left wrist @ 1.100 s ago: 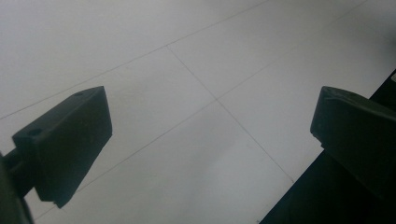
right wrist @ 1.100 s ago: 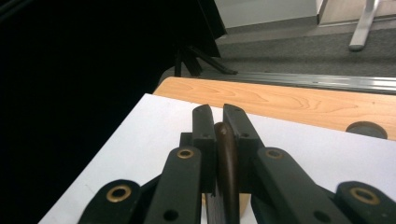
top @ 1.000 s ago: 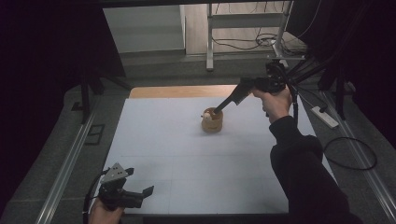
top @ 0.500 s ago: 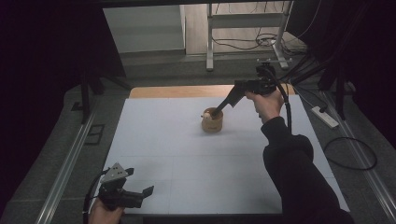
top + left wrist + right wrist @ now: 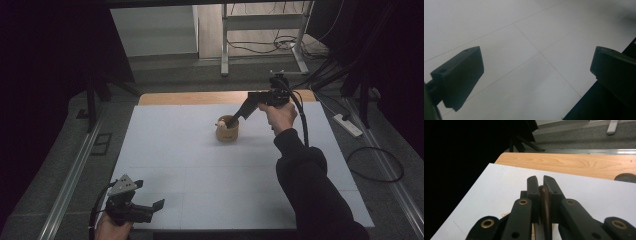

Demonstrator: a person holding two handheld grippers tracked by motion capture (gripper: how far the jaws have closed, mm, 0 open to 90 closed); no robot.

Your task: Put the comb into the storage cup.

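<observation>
On the table there is one small round wooden bowl (image 5: 228,131), one brown wooden handle (image 5: 545,205) and two black two-jaw grippers. The bowl stands on the far half of the white sheet, a little right of the middle, with something pale at its left rim that is too small to make out. The right gripper (image 5: 235,120) reaches down to the bowl's rim from the right; its jaws are pressed narrow on the brown wooden handle, which stands between them in the right gripper view. What the handle ends in is hidden. The left gripper (image 5: 159,205) rests at the near left edge of the sheet, well apart from the bowl, its jaws spread wide with only bare sheet between them.

Compared with half a second ago, the right hand (image 5: 281,116) sits slightly farther left and nearer the bowl; the bowl and left gripper have not moved.

The white sheet (image 5: 200,170) is marked by faint seams and covers a light wooden tabletop (image 5: 190,98), bare along the far edge. Beyond lie grey carpet, a metal frame and loose cables; a white power strip (image 5: 348,125) lies on the floor to the right.
</observation>
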